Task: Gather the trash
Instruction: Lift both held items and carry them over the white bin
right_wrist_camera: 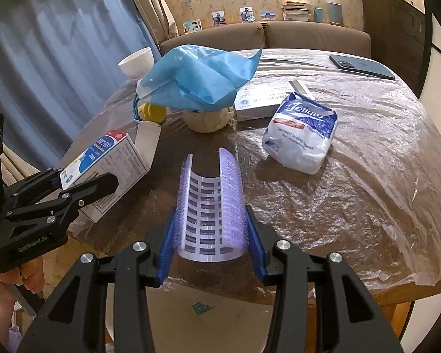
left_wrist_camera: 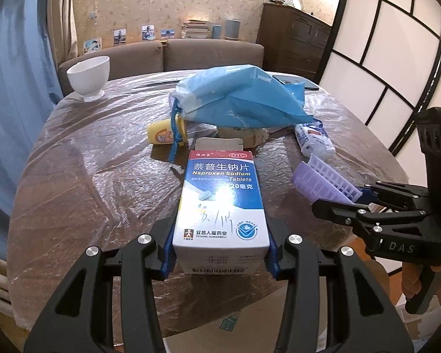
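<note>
My left gripper (left_wrist_camera: 220, 244) is shut on a blue-and-white medicine box (left_wrist_camera: 220, 203), held above the near edge of the table; the box also shows in the right wrist view (right_wrist_camera: 108, 161) with its end flap open. My right gripper (right_wrist_camera: 210, 235) is shut on a curled purple blister sheet (right_wrist_camera: 210, 203), which also shows in the left wrist view (left_wrist_camera: 326, 185). Both hover over the table's front edge. A crumpled blue plastic bag (left_wrist_camera: 238, 97) lies in the table's middle.
The table (right_wrist_camera: 367, 176) is covered in clear plastic film. On it stand a white bowl (left_wrist_camera: 89, 78), a yellow bottle (left_wrist_camera: 164, 135), a tissue pack (right_wrist_camera: 302, 138), a flat white box (right_wrist_camera: 264, 97), a beige lump (right_wrist_camera: 208, 120) and a phone (right_wrist_camera: 361, 66). A cardboard box (right_wrist_camera: 208, 311) sits on the floor below.
</note>
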The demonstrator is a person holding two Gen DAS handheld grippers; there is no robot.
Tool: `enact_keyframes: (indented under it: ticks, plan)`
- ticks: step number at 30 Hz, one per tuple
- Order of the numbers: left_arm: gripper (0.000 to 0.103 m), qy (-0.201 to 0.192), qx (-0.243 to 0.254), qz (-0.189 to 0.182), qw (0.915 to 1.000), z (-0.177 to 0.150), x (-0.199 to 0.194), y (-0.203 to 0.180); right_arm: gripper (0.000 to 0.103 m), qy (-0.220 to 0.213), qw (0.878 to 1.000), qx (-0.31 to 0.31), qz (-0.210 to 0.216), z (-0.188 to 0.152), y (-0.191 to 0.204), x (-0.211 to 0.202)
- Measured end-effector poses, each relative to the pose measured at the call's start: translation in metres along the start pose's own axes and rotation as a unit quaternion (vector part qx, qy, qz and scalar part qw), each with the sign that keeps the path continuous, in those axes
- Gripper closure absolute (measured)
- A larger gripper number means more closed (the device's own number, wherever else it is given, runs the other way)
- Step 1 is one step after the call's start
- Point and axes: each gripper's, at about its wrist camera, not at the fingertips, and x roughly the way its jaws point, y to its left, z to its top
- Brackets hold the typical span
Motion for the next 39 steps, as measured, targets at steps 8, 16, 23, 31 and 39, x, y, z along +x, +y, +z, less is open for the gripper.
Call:
enact_keyframes:
  ticks: [8, 16, 23, 31, 39]
  plan:
    - [0.055, -0.003, 0.01, 0.022, 0.9997, -0.002, -0.009, -0.01, 0.061, -0.002, 1.0, -0.01, -0.004, -0.005, 0.003, -0.005]
    - [0.055, -0.006, 0.007, 0.02, 0.9998, -0.006, -0.02, -0.016, 0.061, -0.003, 1.0, -0.016, -0.001, -0.014, 0.006, -0.012]
    - [0.055, -0.007, -0.004, 0.014, 0.9999, -0.015, -0.027, -0.012, 0.061, -0.003, 1.0, -0.027, -0.002, -0.021, 0.011, -0.019]
    - [0.055, 0.0, -0.008, 0.016, 0.9998, -0.027, -0.034, -0.006, 0.061, -0.008, 0.999, -0.038, 0.001, -0.025, 0.017, -0.029]
    - [0.055, 0.001, 0.003, 0.009, 1.0, -0.036, -0.047, -0.009, 0.061, -0.009, 0.999, -0.035, 0.013, -0.034, 0.018, -0.038]
